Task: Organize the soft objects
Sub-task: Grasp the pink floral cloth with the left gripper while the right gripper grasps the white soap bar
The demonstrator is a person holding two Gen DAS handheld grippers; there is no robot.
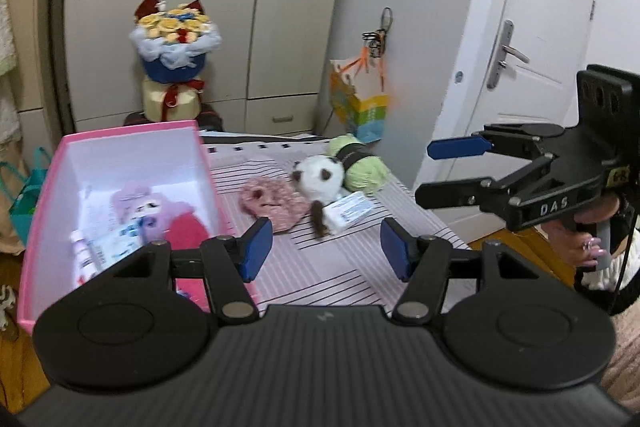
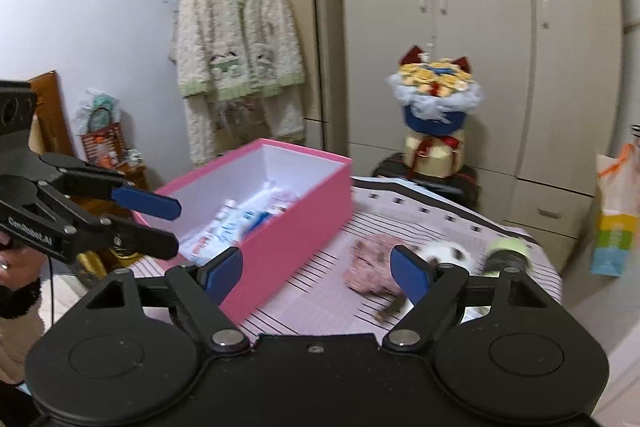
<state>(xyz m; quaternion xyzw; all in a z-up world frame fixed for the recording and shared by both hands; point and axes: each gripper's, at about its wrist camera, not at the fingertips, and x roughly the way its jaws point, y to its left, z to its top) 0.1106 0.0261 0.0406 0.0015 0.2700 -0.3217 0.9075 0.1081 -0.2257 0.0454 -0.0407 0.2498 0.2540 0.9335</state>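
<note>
Right claw (image 2: pixel 318 273) gapes above striped cloth (image 2: pixel 320 303) beside pink box (image 2: pixel 296 227).

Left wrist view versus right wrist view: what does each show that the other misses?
Left wrist only: the white door with a metal handle, and a purple plush doll inside the box. Right wrist only: the fluffy cream cardigan on a hanger. Both: the pink cardboard box, panda plush, green yarn skein, pink knitted item, striped tablecloth, flower bouquet.

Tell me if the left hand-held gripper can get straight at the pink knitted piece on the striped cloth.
Probably yes. The left hand-held gripper is open and empty, and the pink knitted piece lies uncovered ahead, beside the panda plush, with bare striped cloth between.
</note>
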